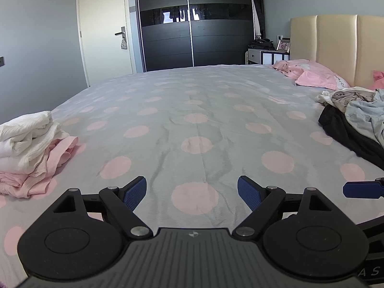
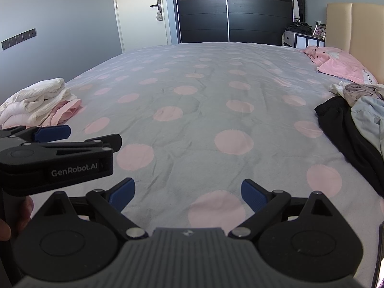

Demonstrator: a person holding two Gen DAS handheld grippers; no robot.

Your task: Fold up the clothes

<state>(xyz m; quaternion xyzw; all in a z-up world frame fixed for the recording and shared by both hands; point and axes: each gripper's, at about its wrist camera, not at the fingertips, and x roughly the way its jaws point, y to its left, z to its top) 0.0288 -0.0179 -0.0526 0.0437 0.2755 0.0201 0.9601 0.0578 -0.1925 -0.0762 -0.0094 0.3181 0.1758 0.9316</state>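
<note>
A stack of folded white and pink clothes [image 1: 31, 153] [image 2: 40, 104] lies at the left side of the bed. A loose heap of black, grey and pale blue clothes [image 1: 355, 117] [image 2: 355, 117] lies at the right side. My left gripper [image 1: 192, 193] hovers open over the grey sheet with pink dots, with nothing between its blue pads. My right gripper [image 2: 187, 194] is open and empty too, just right of the left one. The left gripper's body [image 2: 55, 158] shows at the left of the right wrist view. One blue finger of the right gripper [image 1: 362, 189] shows in the left wrist view.
The bed [image 1: 196, 110] stretches ahead with a broad bare middle. Pink pillows [image 1: 312, 74] lie by the beige headboard [image 1: 336, 45] at the right. A black wardrobe [image 1: 194, 21], a white door [image 1: 105, 26] and a bedside table [image 1: 266, 56] stand beyond. A hand [image 2: 14, 216] holds the left gripper.
</note>
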